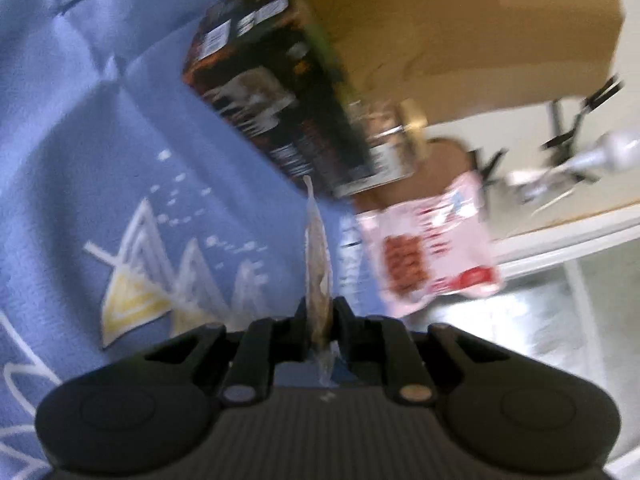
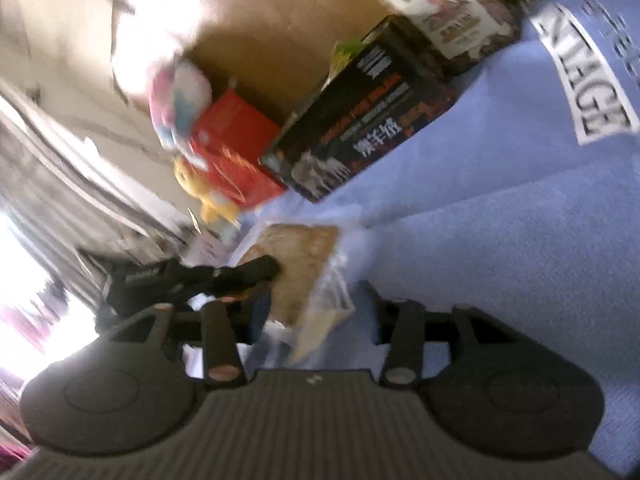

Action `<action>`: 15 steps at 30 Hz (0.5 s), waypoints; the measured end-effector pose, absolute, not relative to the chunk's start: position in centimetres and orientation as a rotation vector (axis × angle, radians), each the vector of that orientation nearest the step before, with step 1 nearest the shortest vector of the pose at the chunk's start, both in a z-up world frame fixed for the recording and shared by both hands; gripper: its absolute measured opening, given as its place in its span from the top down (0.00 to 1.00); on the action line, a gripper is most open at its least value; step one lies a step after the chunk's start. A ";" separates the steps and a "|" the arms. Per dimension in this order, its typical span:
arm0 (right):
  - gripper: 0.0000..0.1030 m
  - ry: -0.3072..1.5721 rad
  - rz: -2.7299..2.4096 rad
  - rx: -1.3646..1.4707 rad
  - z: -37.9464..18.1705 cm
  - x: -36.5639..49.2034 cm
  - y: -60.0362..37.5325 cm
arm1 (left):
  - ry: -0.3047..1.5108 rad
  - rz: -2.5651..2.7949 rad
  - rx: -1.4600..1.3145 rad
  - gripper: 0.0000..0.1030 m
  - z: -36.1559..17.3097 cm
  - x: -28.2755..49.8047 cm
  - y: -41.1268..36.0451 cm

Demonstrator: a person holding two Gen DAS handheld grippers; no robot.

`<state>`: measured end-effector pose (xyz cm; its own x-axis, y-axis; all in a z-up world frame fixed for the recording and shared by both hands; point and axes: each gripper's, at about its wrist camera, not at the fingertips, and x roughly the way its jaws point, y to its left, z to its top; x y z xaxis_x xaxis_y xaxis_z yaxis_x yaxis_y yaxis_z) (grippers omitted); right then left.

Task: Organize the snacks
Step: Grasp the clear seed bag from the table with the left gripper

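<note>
Left gripper (image 1: 320, 320) clamped on a thin packet (image 1: 318, 256) held edge-on over the blue cloth (image 1: 120, 160), box (image 1: 276, 100) at 12 o'clock — light, limp, crinkly, best pinched at its sealed edge — right gripper (image 2: 316, 300) released.

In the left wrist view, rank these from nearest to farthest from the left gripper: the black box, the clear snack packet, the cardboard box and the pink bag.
1. Clear snack packet: pinched edge-on in the left gripper.
2. Pink bag: just ahead, to the right.
3. Black box: ahead on the blue cloth; close to the pink bag in range, so that order is unsure.
4. Cardboard box: farthest, behind the black box.
</note>
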<state>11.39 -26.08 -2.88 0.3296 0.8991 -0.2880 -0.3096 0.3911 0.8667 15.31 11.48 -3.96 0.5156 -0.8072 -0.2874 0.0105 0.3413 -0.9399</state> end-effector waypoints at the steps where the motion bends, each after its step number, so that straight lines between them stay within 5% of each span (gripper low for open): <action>1: 0.46 0.900 0.920 0.851 -3.0 11.6 -26.3 | 0.869 -0.654 -1.113 0.88 -3.5 15.2 11.7; 5: 0.47 0.931 1.007 0.991 -2.6 12.4 -25.7 | 0.836 -0.684 -1.072 0.88 -1.4 15.6 11.4; 6: 0.63 0.918 1.035 0.994 -2.1 12.5 -25.4 | 0.833 -0.676 -1.045 0.87 -1.0 15.8 11.2; 10: 0.84 0.824 1.004 0.883 0.7 12.7 -24.3 | 0.837 -0.615 -0.971 0.84 0.5 17.3 11.7; 15: 0.84 0.754 0.982 0.792 3.0 14.5 -22.6 | 0.811 -0.530 -0.757 0.74 4.2 19.8 11.2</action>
<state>14.51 -22.55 3.02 0.3621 0.9133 -0.1867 -0.4158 0.3375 0.8445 19.84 11.19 4.17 0.5872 -0.6762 -0.4449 0.1361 0.6243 -0.7692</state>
